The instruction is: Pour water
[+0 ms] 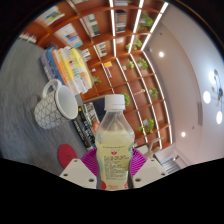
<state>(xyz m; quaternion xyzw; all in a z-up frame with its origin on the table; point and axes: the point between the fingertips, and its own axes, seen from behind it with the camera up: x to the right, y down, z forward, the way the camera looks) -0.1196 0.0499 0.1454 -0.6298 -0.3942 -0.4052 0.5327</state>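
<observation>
The tongs [113, 172] are pinching a clear plastic bottle [115, 140] at its lower body, both magenta pads [90, 162] pressing against its sides, and the whole view is tilting, so the bottle is being carried at a lean rather than standing on anything. The bottle is showing a white screw cap [116, 101] that looks to be still in place, a pale yellowish liquid inside, and a printed label with red lettering around its middle. Beside the bottle, up and away from its cap, a white mug [55, 104] with a dark zigzag pattern and a looped handle is sitting on the grey surface [25, 75], its mouth turned toward the bottle; it looks like glazed ceramic, round and smooth. Beyond the mug a stack of colourful items [71, 66] is resting, too small to identify. Beyond the bottle, wooden shelving [128, 70] with plants is running off into the room. Judging by this, the grasp and lift are done, while the pour itself is not yet begun: no liquid is leaving the bottle, and it is hanging near the mug but not over its rim.
</observation>
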